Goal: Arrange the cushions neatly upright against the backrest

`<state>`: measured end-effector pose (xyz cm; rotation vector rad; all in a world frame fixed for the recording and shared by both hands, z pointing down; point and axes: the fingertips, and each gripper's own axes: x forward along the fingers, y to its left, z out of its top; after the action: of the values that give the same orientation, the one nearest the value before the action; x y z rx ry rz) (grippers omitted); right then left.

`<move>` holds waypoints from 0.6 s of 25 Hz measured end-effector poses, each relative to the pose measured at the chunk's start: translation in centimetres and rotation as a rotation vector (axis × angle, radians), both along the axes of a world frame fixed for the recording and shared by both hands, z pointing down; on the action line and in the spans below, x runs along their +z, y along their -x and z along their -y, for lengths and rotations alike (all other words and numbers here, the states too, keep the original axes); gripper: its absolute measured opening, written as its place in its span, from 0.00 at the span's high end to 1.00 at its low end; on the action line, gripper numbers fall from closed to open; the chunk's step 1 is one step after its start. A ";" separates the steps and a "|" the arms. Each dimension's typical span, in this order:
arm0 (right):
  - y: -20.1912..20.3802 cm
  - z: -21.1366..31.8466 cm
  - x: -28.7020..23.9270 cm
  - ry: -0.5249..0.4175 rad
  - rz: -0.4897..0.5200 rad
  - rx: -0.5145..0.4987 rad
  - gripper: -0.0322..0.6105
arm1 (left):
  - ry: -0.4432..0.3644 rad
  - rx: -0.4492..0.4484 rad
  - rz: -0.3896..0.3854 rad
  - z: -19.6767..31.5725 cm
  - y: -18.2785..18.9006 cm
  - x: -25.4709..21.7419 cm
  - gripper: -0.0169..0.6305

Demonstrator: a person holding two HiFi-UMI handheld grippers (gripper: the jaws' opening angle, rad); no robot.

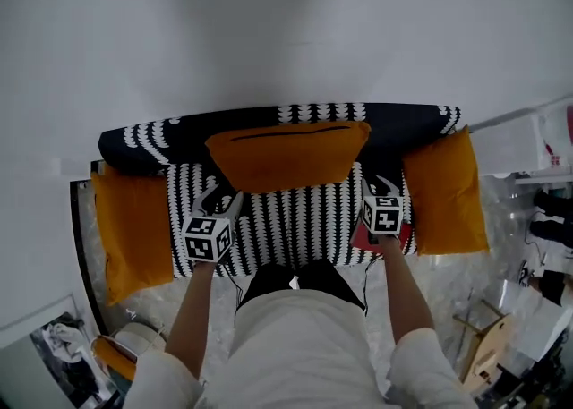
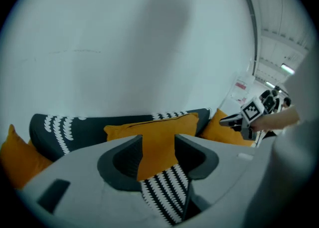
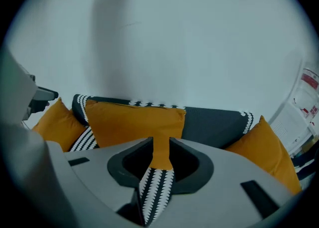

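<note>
A long orange cushion stands upright at the middle of the dark backrest of a black-and-white patterned sofa. Another orange cushion lies at the left end, and a third at the right end. My left gripper hovers over the striped seat just below the middle cushion's left corner, open and empty. My right gripper hangs near that cushion's right corner, its jaws a narrow gap apart with nothing between them. In both gripper views the middle cushion shows beyond the jaws, untouched.
A red flat item lies on the seat under my right gripper. A white shelf unit stands to the right of the sofa, with a wooden stool on the floor in front. A framed picture leans at the lower left. A white wall rises behind the sofa.
</note>
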<state>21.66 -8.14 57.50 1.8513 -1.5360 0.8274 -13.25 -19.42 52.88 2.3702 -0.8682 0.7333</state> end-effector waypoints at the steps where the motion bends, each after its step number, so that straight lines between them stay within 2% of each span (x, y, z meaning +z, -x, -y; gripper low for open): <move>1: 0.9 -0.9 -0.2 -0.008 0.015 -0.016 0.82 | 0.006 0.023 -0.032 -1.4 -0.5 -0.7 0.67; 4: 3.4 -3.8 -1.2 -0.042 0.059 -0.032 0.82 | 0.010 0.091 -0.090 -5.8 -1.4 -2.3 0.67; 8: 5.8 -7.4 -2.5 -0.058 0.108 -0.003 0.84 | 0.046 0.125 -0.147 -10.2 -1.8 -3.4 0.67; 13: 8.3 -10.5 -4.7 -0.128 0.151 0.016 0.86 | 0.043 0.154 -0.141 -13.4 -1.6 -3.7 0.70; 15: 9.2 -11.6 -5.5 -0.149 0.156 0.007 0.88 | 0.035 0.139 -0.140 -14.4 -1.3 -4.1 0.79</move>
<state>12.45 3.45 52.03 1.9369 -1.7304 0.9004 -11.94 -5.05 48.77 2.4353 -0.6326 0.6210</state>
